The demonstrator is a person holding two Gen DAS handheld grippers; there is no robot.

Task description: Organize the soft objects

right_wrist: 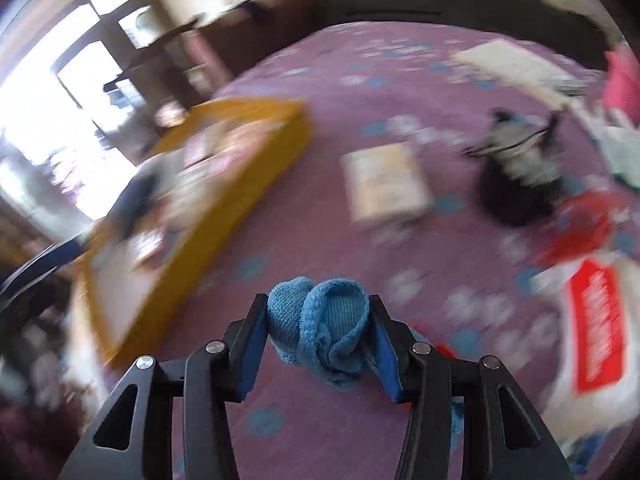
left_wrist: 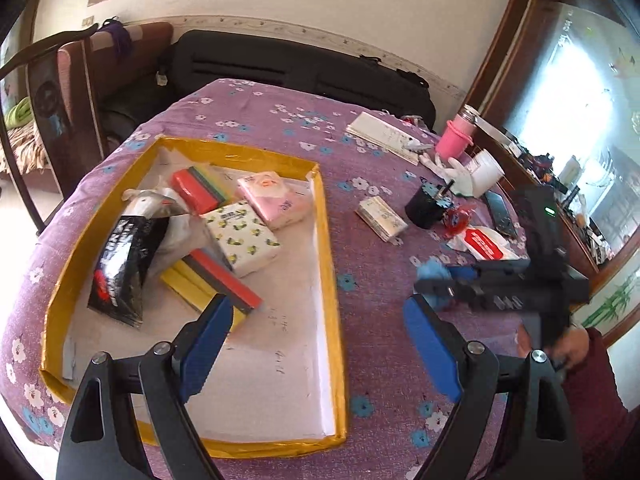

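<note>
My right gripper (right_wrist: 318, 320) is shut on a blue knitted cloth (right_wrist: 324, 320) and holds it above the purple tablecloth, right of the yellow-rimmed box (right_wrist: 240, 160). In the left wrist view the right gripper (left_wrist: 436, 284) shows blurred with the blue cloth (left_wrist: 432, 272) at its tip. My left gripper (left_wrist: 316, 320) is open and empty over the box's near right rim (left_wrist: 328, 240). The box holds a lemon-print tissue pack (left_wrist: 244, 240), a pink tissue pack (left_wrist: 276, 200), coloured sponges (left_wrist: 200, 190) and a black bag (left_wrist: 124, 264).
On the purple floral tablecloth (left_wrist: 360, 140) right of the box lie a small paper pack (left_wrist: 380, 218), a black cup (left_wrist: 428, 208), a red-and-white pouch (left_wrist: 484, 244), a pink bottle (left_wrist: 456, 136), a white glove (left_wrist: 452, 168) and a notebook (left_wrist: 384, 136). A chair (left_wrist: 60, 92) stands at the far left.
</note>
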